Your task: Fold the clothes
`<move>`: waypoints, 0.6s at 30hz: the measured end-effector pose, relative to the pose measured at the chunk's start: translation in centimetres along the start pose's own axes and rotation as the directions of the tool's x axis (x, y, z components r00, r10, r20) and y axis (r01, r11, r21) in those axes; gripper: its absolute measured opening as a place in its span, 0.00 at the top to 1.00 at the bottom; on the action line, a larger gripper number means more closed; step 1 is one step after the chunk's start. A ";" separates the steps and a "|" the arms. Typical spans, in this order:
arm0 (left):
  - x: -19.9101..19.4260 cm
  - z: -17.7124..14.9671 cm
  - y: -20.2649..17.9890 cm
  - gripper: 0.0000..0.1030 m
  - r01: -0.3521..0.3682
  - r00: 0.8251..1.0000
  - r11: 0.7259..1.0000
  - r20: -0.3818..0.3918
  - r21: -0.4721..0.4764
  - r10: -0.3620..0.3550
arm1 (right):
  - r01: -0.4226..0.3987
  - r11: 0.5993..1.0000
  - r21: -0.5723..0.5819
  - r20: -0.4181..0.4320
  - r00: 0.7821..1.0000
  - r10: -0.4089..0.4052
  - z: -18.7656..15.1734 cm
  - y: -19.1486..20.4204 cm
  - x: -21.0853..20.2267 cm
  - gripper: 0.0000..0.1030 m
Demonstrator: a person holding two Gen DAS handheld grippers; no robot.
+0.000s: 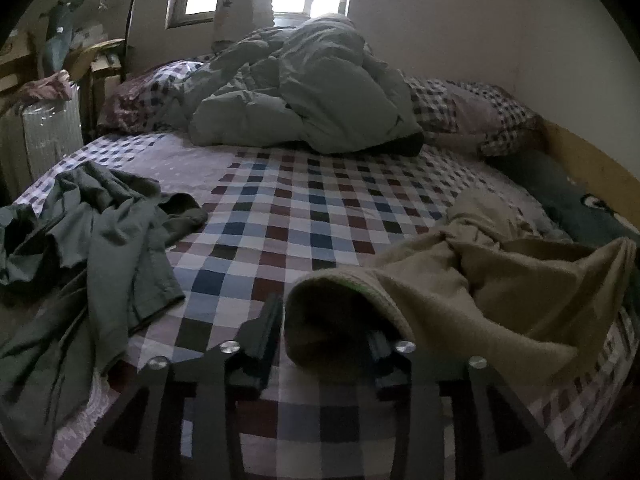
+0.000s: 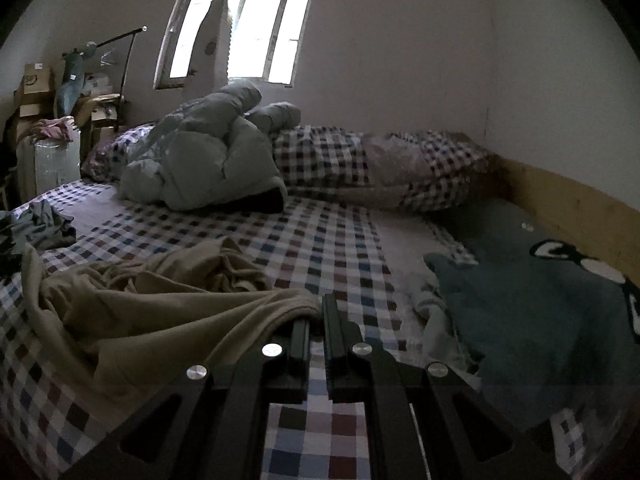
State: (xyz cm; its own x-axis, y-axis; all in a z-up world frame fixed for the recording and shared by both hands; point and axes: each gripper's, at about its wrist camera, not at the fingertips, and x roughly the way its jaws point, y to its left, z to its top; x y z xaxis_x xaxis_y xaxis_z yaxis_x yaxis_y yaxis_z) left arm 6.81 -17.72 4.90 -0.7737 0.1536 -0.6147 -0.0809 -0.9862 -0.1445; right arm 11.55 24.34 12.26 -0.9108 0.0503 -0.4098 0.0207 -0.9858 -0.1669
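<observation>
Beige garment (image 1: pixel 460 280) — rumpled on bed.

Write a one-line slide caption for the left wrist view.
Left gripper open, beige garment draped over one finger, green clothes heaped on the checked bedsheet.

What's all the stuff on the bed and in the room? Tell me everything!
beige garment: one, tan, crumpled at the bed's near right
green garment: one, grey-green, heaped at the bed's left edge
duvet: one, pale grey-green, bunched at the head
pillows: checked, along the headboard end
teal blanket: one, by the wall
bed sheet: checked
window: bright, far wall
boxes: brown, far left corner
left gripper: jaws open, beige cloth's edge draped between them
right gripper: jaws shut on the beige cloth's edge
</observation>
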 end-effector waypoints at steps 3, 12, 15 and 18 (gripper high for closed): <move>0.2 -0.1 0.2 0.56 -0.002 1.000 1.000 -0.005 -0.004 0.002 | -0.001 1.000 0.001 -0.004 1.000 0.001 -0.1 -0.1 0.5 0.96; 0.7 -0.2 0.8 0.56 0.017 1.000 0.999 -0.007 -0.028 -0.017 | -0.007 1.000 0.008 -0.020 1.000 0.007 -0.5 -0.2 1.3 0.96; 0.7 0.0 1.0 0.56 0.020 1.000 0.999 0.008 -0.038 -0.020 | -0.008 1.000 0.008 -0.021 1.000 0.008 -0.5 -0.2 1.3 0.96; 0.5 0.2 1.2 0.56 0.022 0.999 0.999 0.026 -0.039 -0.021 | -0.009 1.000 0.011 -0.026 1.000 0.009 -0.6 -0.3 1.4 0.96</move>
State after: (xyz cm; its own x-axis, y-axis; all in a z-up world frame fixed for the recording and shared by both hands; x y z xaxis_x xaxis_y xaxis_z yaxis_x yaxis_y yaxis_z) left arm 6.21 -18.85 4.51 -0.7882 0.1721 -0.5909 -0.0731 -0.9795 -0.1877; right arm 10.50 24.83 11.18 -0.8997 0.0452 -0.4342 0.0244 -0.9879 -0.1534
